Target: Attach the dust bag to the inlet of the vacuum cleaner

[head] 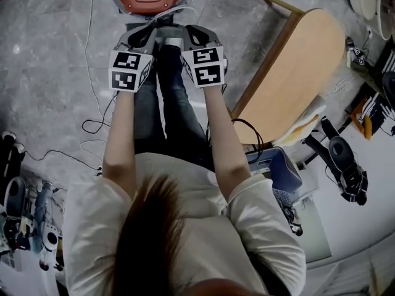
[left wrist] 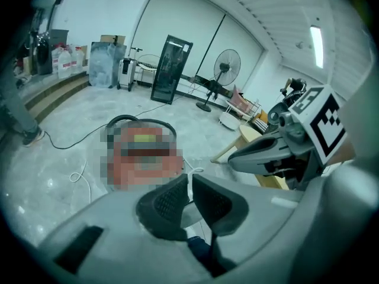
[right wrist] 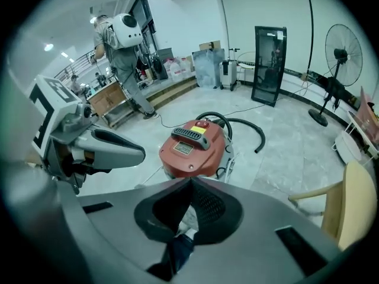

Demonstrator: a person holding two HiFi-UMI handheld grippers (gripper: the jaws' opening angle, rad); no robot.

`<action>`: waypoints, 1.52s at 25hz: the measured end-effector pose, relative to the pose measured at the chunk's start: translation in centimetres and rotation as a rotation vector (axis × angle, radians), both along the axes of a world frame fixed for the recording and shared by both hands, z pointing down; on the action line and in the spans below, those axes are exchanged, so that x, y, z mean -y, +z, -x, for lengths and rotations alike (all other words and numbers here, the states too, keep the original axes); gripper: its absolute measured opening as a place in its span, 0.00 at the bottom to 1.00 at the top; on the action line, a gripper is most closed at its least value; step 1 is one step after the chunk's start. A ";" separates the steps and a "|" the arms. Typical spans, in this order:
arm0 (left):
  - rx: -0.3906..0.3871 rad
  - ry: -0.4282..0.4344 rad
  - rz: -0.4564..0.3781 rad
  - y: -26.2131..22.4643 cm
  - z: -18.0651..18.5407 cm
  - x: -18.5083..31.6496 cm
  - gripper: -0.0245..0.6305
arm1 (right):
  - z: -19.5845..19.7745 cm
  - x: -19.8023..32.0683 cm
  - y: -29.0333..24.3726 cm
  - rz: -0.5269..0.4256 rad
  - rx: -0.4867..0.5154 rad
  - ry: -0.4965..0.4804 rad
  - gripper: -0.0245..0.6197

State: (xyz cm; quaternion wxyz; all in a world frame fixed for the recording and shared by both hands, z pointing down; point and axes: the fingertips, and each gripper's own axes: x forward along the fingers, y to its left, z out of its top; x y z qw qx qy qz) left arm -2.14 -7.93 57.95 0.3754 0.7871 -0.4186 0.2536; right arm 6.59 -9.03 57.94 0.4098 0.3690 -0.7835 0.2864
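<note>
1. L tongs (left wrist: 189, 179): tips nearly together, thin slit, nothing in it. R tongs (right wrist: 190, 181): pressed together, empty.
2. No dust bag in any view, so neither holds it. The vacuum (right wrist: 192, 147) sits on the floor (head: 49, 54) just ahead of both tongs.
3. Step, I'd judge: find the bag first, then pinch its mouth edge w/ both tongs and keep it square to the inlet.
4. Room: floor open ahead & left. Chair (head: 296, 66) close at right, cable (head: 92, 130) loops at left, hose (right wrist: 260, 132) curls behind the vacuum, so mind snags.
</note>
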 end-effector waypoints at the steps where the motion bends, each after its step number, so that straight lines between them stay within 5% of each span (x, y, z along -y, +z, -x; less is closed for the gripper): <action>1: 0.004 -0.008 -0.008 -1.1 0.1 0.2 0.09 | -0.1 0.3 -1.3 -0.013 0.008 0.004 0.04; 25: -0.090 -0.097 -0.151 -18.7 -0.6 4.4 0.07 | -1.9 4.4 -21.9 -0.225 0.189 0.013 0.04; 38: -0.102 -0.081 -0.351 -29.4 -2.4 5.2 0.07 | -3.5 3.9 -31.5 -0.336 0.298 0.053 0.04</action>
